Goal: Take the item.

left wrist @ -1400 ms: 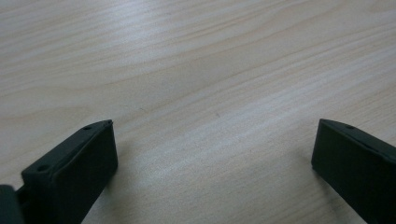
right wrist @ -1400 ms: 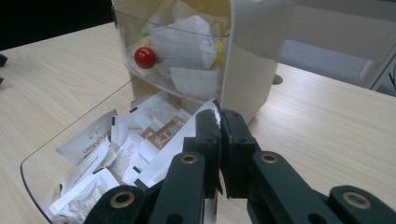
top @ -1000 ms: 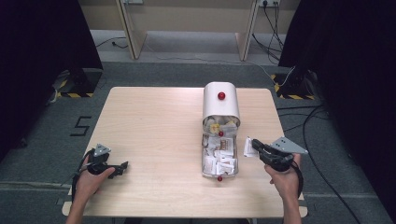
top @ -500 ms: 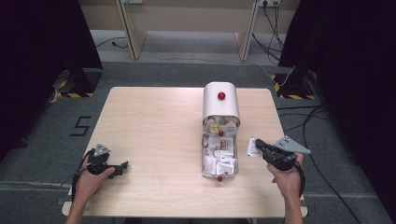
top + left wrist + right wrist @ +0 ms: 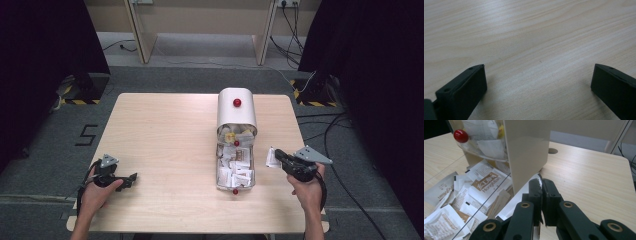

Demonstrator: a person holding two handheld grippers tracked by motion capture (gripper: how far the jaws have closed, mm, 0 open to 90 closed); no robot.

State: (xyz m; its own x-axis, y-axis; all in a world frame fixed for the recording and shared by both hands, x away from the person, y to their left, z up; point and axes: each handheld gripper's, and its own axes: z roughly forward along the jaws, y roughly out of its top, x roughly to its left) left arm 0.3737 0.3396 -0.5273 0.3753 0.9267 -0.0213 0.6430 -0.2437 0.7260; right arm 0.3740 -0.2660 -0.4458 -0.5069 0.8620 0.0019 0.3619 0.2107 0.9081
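A beige storage box (image 5: 236,111) with a rounded top and a red knob (image 5: 237,102) stands on the light wooden table (image 5: 165,135), right of the table's middle. Its clear drawer (image 5: 235,170) is pulled out from the box toward the person, ends in a second red knob (image 5: 235,191), and is heaped with white paper sachets (image 5: 237,167); some carry brown print, and one in the right gripper view reads "HongMian" (image 5: 487,185).

The right gripper (image 5: 278,156) sits just right of the drawer, well nearer the person than the box's closed end. Its jaws are clenched on a white sachet (image 5: 272,158), a thin flat packet with a torn-looking edge that sticks up between the black jaws (image 5: 539,182) in the right gripper view, beside the box's beige side wall.

The left gripper (image 5: 131,178) rests low over the table far to the left of the box, near the table's near edge. Its jaws stand wide apart and released, with bare wood grain between them (image 5: 539,75).
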